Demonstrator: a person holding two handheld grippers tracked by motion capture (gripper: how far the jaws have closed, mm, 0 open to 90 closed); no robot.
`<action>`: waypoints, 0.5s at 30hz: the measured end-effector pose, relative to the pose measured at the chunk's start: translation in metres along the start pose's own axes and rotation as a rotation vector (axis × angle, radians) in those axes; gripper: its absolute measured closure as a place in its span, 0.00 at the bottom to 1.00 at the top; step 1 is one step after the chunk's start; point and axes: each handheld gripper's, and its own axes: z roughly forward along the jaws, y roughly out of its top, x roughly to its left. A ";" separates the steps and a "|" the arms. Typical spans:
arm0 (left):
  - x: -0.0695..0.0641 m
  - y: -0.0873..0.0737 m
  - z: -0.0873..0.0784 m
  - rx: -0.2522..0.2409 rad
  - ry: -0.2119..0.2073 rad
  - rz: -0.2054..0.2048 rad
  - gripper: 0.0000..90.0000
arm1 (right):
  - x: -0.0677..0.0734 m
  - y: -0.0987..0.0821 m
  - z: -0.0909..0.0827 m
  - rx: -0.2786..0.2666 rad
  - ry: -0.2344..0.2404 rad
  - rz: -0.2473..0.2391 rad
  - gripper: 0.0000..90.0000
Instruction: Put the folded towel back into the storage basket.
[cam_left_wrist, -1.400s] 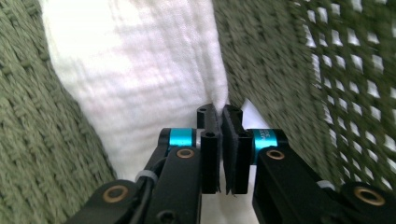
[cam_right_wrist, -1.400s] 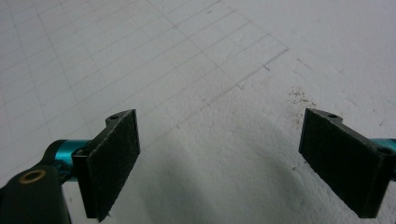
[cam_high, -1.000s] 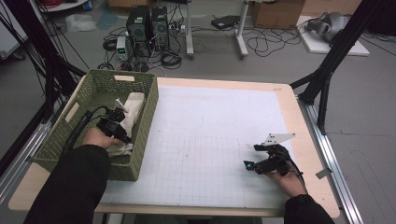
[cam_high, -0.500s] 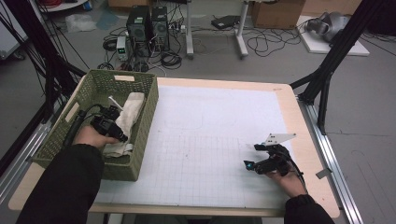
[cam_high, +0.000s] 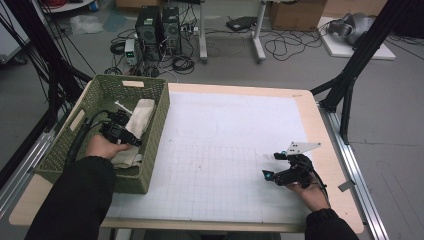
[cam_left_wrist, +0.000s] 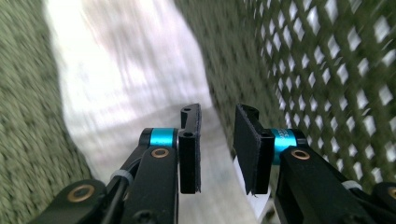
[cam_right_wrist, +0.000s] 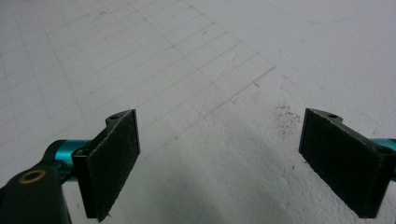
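A white folded cloth (cam_high: 141, 114) lies inside the green woven basket (cam_high: 150, 165) at the table's left. My left gripper (cam_high: 134, 141) hangs low in the basket just over the cloth (cam_left_wrist: 121, 79). Its jaws have just been opening and now stand a little apart (cam_left_wrist: 217, 140), with nothing pressed between the pads and the cloth beyond them. A small white tag (cam_left_wrist: 254, 198) shows under one pad. At the right, my right gripper (cam_high: 271, 166) rests over the white gridded mat (cam_high: 225, 135), open wide (cam_right_wrist: 219, 154) with only bare mat (cam_right_wrist: 210, 70) between the pads.
The basket's lattice wall (cam_left_wrist: 327, 70) rises close beside the left gripper. The wooden table edge (cam_high: 330, 150) frames the mat. Black frame legs (cam_high: 350, 85) stand at the right rear, with computers and cables (cam_high: 160, 30) on the floor behind.
The left gripper has shifted slightly within the basket over the cloth. The right hand and its gripper have stayed put.
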 end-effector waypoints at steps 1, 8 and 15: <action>0.000 0.000 -0.001 -0.014 -0.005 -0.005 0.78 | 0.000 0.000 0.000 -0.001 0.000 -0.001 0.13; 0.003 0.002 -0.011 -0.095 -0.027 -0.028 0.73 | 0.000 0.000 -0.003 -0.008 -0.006 0.002 0.13; 0.006 0.002 -0.020 -0.181 -0.080 -0.062 0.68 | 0.000 0.000 -0.005 -0.020 -0.011 0.000 0.13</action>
